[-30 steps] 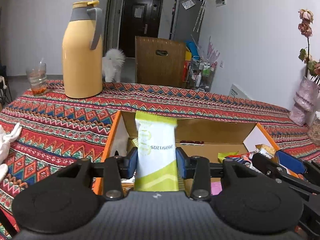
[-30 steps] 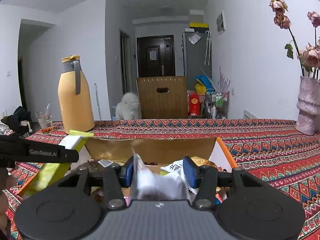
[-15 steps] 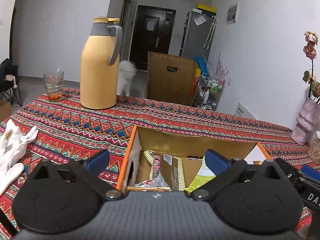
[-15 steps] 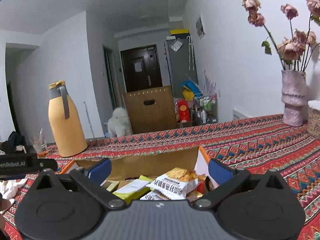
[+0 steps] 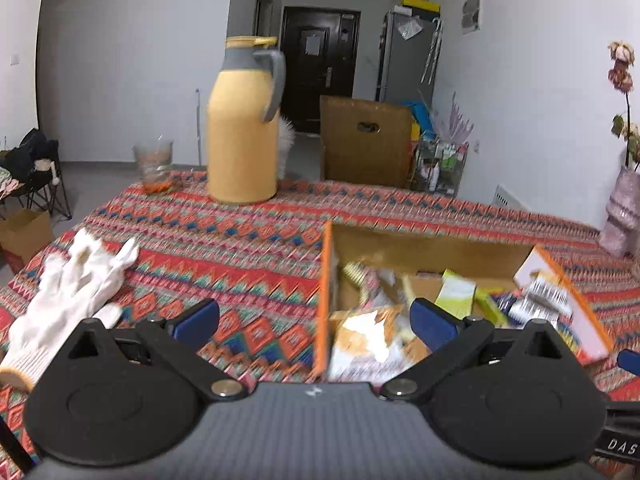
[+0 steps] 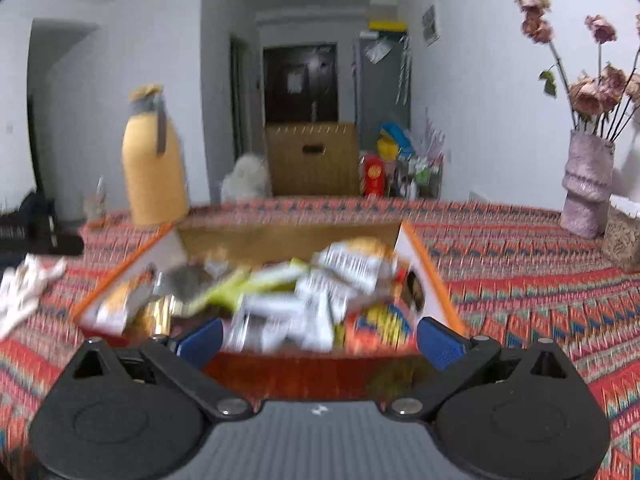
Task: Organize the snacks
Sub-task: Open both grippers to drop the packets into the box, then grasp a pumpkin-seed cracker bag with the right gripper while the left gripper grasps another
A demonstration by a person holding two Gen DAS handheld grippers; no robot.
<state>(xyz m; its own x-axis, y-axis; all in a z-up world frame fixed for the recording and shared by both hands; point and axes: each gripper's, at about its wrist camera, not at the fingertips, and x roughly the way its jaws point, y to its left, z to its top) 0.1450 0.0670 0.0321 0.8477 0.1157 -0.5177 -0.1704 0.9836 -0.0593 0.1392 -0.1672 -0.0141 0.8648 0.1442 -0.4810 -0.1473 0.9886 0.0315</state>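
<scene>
An orange-rimmed cardboard box [image 5: 325,280] sits on the patterned tablecloth and holds several snack packets, among them a green and white packet [image 5: 456,292] and white packets with black print [image 6: 348,268]. The box also shows in the right wrist view [image 6: 430,276]. My left gripper [image 5: 314,322] is open and empty, held back over the box's left front corner. My right gripper [image 6: 318,340] is open and empty, just in front of the box's near wall. Both views are blurred by motion.
A yellow thermos jug [image 5: 242,140] and a glass [image 5: 154,166] stand at the far side of the table. White gloves [image 5: 68,296] lie at the left. A pink vase with dried flowers [image 6: 586,188] and a woven basket [image 6: 622,236] stand at the right.
Both grippers opened and let their packets drop into the box: the left released the green and white packet, the right a white one. Both then drew back from the box.
</scene>
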